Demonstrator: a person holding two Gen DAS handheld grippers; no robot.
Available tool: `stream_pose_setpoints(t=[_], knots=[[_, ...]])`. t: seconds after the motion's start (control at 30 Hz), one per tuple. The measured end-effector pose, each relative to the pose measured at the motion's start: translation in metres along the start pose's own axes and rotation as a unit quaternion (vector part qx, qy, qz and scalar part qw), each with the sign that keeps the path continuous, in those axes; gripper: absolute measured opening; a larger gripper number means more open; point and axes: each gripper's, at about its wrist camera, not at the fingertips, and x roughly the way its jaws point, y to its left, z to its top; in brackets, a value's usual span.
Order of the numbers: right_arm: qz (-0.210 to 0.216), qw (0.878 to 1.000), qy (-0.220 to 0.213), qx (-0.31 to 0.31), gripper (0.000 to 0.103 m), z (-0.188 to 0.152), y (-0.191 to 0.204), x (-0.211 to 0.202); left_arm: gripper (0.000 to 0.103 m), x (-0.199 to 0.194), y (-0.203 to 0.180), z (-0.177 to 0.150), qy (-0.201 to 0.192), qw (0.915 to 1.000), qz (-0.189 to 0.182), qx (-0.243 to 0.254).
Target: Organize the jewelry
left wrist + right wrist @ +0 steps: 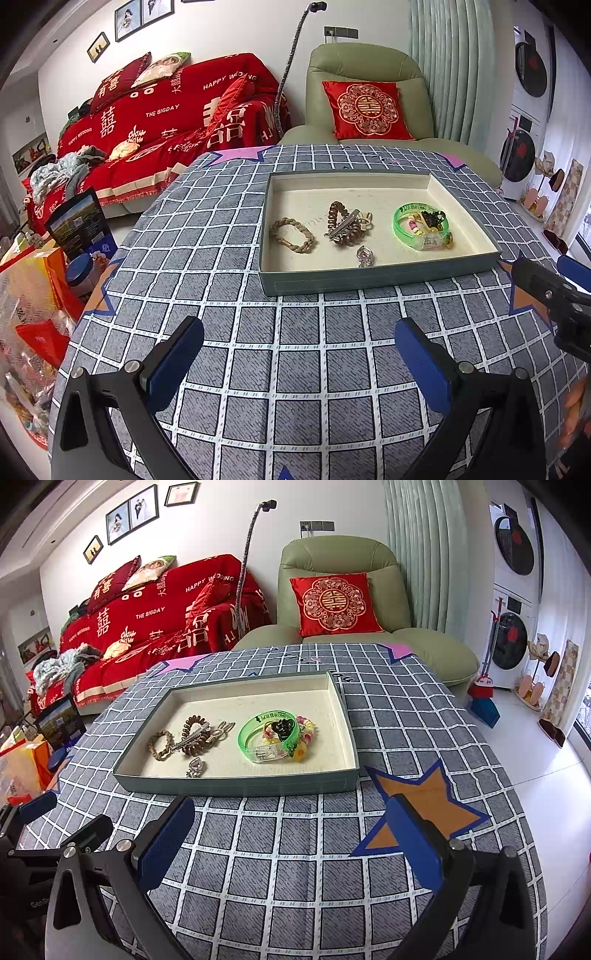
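- The left gripper hovers low over a round table covered in a grey checked tablecloth. Its two blue-padded fingers are spread wide with nothing between them.
- The right gripper is also spread wide and empty, beside the left one. An orange star patch on the cloth lies just past its right finger.
- Straight ahead of both grippers, a short way beyond the fingertips, sits a shallow grey-green tray with a cream lining. All the jewelry in view is inside it.
- In the tray, ahead and left of the left gripper, lies a braided tan bracelet.
- Beside it is a brown spiral hair tie with a silver hair clip lying across it.
- Nearest the front wall of the tray is a small silver ornament; its type is hard to tell.
- Ahead and to the right, a green translucent bangle rings a small pile: a black claw clip, pastel beads and a clear piece.
- No jewelry lies loose on the tablecloth.
- Judging by this, gathering looks done or nearly done. The pieces touch and overlap, so sorting them apart may be what remains.
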Motion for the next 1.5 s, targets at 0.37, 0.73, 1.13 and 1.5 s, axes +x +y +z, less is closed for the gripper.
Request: stream_pose_setpoints(t=[0.37,0.73,1.13,1.5], knots=[[0.0,1.0,-0.001,0.0,0.103,0.0051,-0.0015,-0.0059,0.103,-0.0003,0.0005,-0.0004,0.0,1.0,0.0,-0.001],[0.002,1.0,-0.002,0.001,0.103,0.0069,-0.0019,-0.0077,0.103,-0.0003,-0.0007,-0.0016,0.002,1.0,0.0,0.001],[0.0,1.0,-0.001,0.001,0.103,0.0076,-0.0009,-0.0086,0.103,0.0014,-0.0015,-0.0015,0.005,1.0,0.002,0.003],[0.001,1.0,0.003,0.001,0.103,0.0084,-0.0008,-0.0049,0.103,0.0043,0.0011,-0.0014,0.005,1.0,0.002,-0.003]])
